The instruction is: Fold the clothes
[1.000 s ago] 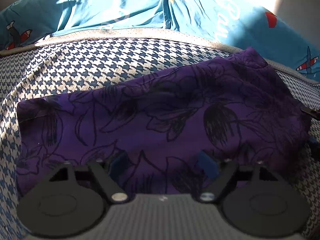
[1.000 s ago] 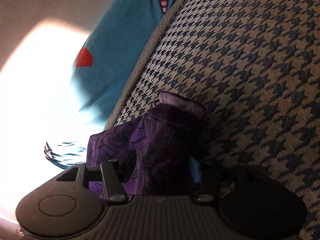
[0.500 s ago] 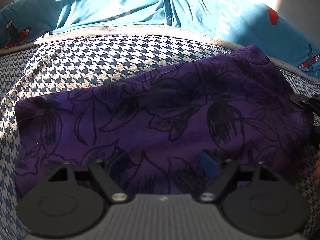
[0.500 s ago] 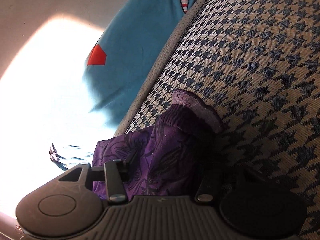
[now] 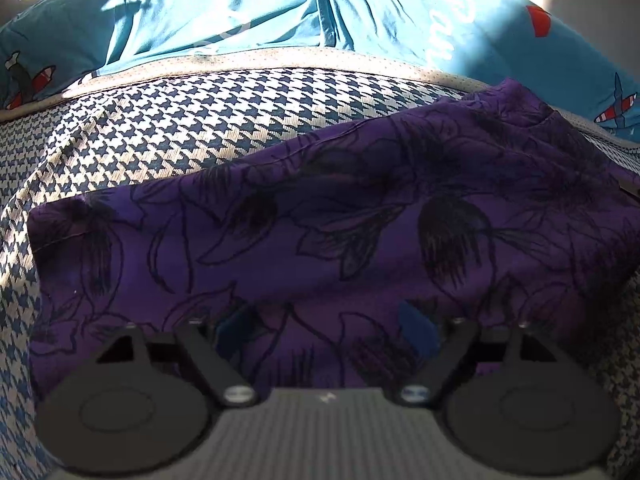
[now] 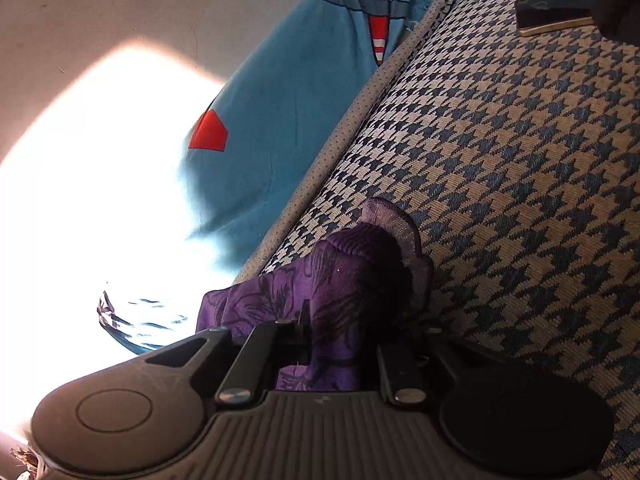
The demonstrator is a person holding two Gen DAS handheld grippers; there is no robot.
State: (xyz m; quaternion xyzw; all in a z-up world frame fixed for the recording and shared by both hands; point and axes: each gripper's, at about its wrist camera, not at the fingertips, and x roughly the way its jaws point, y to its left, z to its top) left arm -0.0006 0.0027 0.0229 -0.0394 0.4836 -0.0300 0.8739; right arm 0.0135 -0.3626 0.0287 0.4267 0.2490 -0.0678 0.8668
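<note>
On the houndstooth cover, right tool pinches purple garment's corner.

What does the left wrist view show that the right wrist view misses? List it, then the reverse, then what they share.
Only the left wrist view: the purple garment spread flat, and the left tongs open above it. Only the right wrist view: the right tongs, shut on a bunched corner of the garment, a phone and the wall. Both: the garment, the houndstooth cover and the blue bedding.
</note>
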